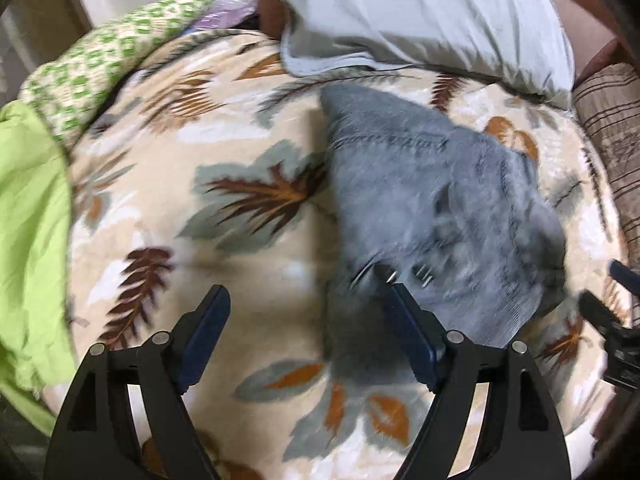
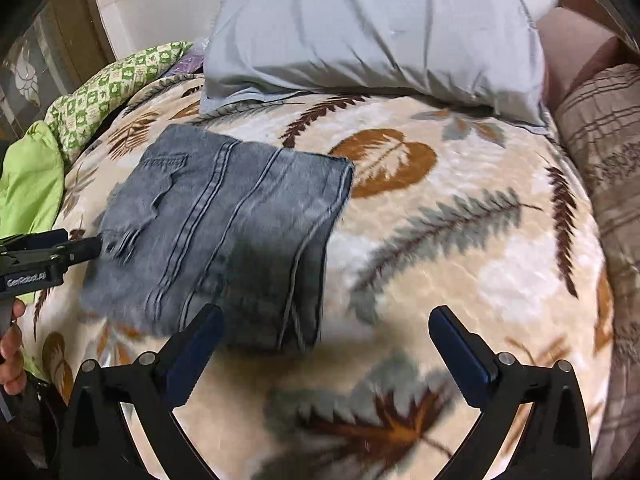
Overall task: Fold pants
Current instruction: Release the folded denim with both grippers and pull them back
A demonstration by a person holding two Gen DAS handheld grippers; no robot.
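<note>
Bed w/ leaf-print blanket [image 2: 460, 240]; folded grey jeans [image 2: 224, 232] on it, just ahead of left-hand fingers; pillow [image 2: 372, 28] beyond.

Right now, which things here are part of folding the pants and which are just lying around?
Part of the job:
- pants, folded into a block on the blanket
- left gripper, open
- right gripper, open
- blanket, the surface

Lying about:
- pillow
- green patterned cloth
- lime cloth
- striped cloth

Both grippers hang tilted steeply downward, side by side. The left gripper [image 1: 306, 294] has its jaws spread apart, gripping nothing. The right gripper [image 2: 326, 316] gapes wider, also empty. A hand [image 2: 12, 344] grasps the left handle.
</note>
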